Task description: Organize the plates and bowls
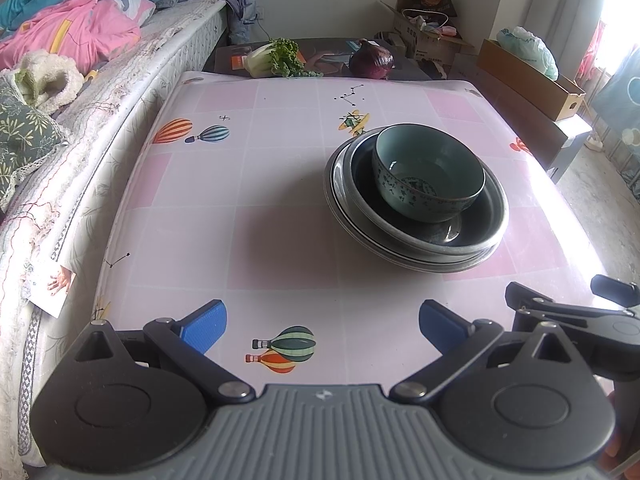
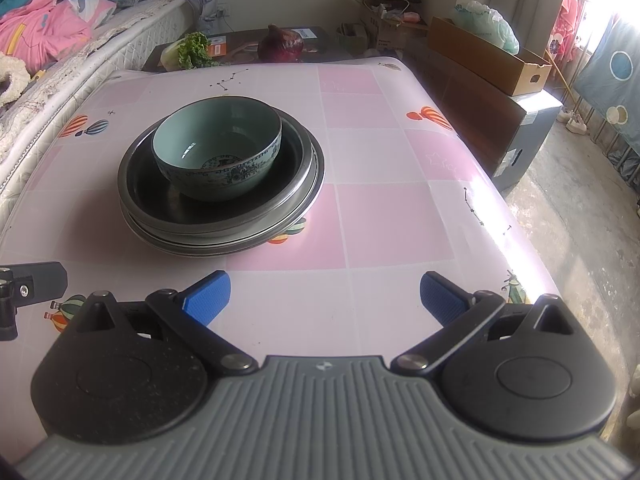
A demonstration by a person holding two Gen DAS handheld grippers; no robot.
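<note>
A pale green bowl [image 1: 428,172] with dark patterning sits inside a dark metal bowl [image 1: 472,236], which rests on a stack of plates [image 1: 340,200] on the pink table [image 1: 240,220]. The stack also shows in the right wrist view, with the green bowl [image 2: 218,148], the metal bowl [image 2: 160,200] and the plates [image 2: 224,246]. My left gripper [image 1: 322,330] is open and empty, near the table's front edge, short of the stack. My right gripper [image 2: 324,300] is open and empty, to the right of the stack. The right gripper's body [image 1: 572,312] shows at the left view's right edge.
A bed [image 1: 80,80] with bedding runs along the table's left side. A leafy cabbage [image 1: 276,58] and a purple cabbage [image 1: 372,60] lie on a dark surface behind the table. Cardboard boxes [image 2: 492,56] and a dark cabinet [image 2: 500,120] stand to the right.
</note>
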